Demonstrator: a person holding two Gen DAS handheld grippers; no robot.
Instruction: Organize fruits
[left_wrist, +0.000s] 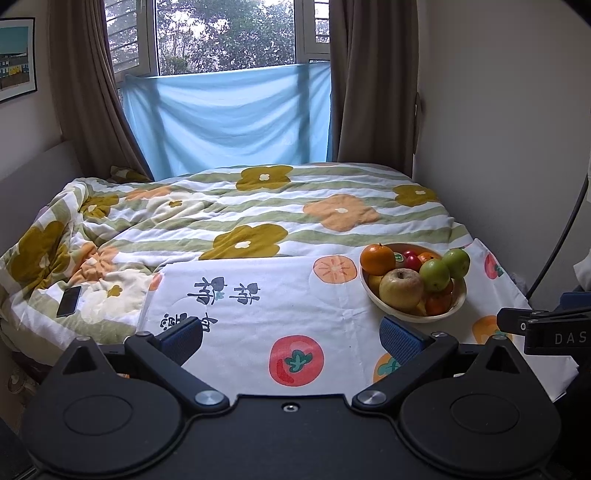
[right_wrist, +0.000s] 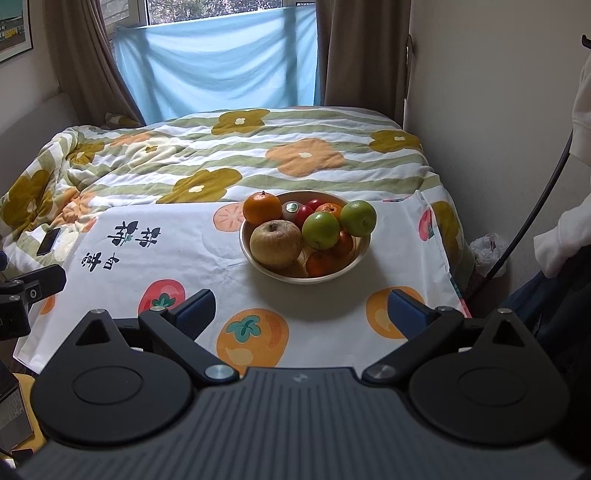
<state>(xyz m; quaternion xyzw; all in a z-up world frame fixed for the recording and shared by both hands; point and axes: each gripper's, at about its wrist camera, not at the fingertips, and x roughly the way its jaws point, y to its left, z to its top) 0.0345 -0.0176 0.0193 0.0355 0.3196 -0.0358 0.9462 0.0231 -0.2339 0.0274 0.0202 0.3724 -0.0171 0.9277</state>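
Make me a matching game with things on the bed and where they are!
Things:
1. round orange tangerine
2. big yellowish-brown apple
3. flat black phone
4. beige round bowl

Places:
A. on the flowered quilt, far left
B. bowl's back left
C. on the white persimmon-print cloth
D. bowl's front left

Pairs: 1-B, 2-D, 3-A, 4-C

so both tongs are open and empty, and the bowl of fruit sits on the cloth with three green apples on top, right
Not quite: there are two green apples on top, not three, as the right wrist view shows. The rest holds: the bowl sits on the cloth, and both tongs are open and empty.
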